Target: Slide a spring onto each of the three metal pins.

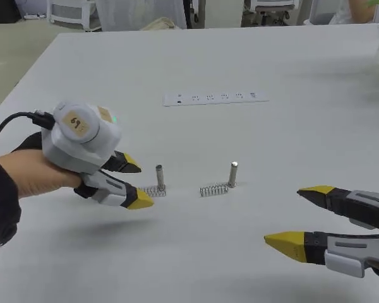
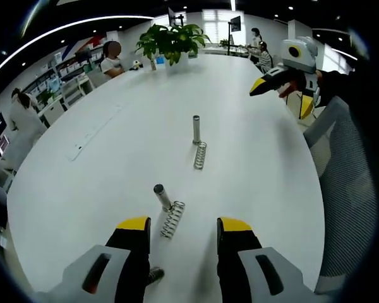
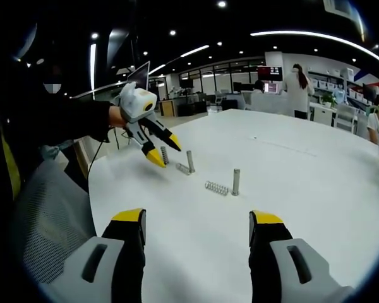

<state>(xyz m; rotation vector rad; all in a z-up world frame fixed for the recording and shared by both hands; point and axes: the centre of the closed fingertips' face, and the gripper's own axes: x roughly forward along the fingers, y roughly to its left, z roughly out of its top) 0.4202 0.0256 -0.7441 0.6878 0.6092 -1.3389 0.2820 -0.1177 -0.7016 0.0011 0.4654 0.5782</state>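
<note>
Two bare metal pins stand upright on the white table. The left pin (image 1: 159, 177) has a spring (image 1: 155, 190) lying at its foot. A second spring (image 1: 214, 189) lies beside the right pin (image 1: 233, 174). My left gripper (image 1: 141, 184) is open, with its yellow tips just left of the left pin (image 2: 162, 197) and its spring (image 2: 172, 218). A third ribbed upright piece (image 3: 165, 155), which looks like a pin with a spring on it, stands by the left gripper's tips. My right gripper (image 1: 284, 216) hovers open and empty at the near right, well short of the right pin (image 3: 235, 181).
A white power strip (image 1: 215, 98) lies flat farther back on the table (image 1: 290, 69). A potted plant (image 2: 170, 41) stands at the table's far end. A mesh chair (image 2: 347, 189) sits along the near edge. People stand in the room behind.
</note>
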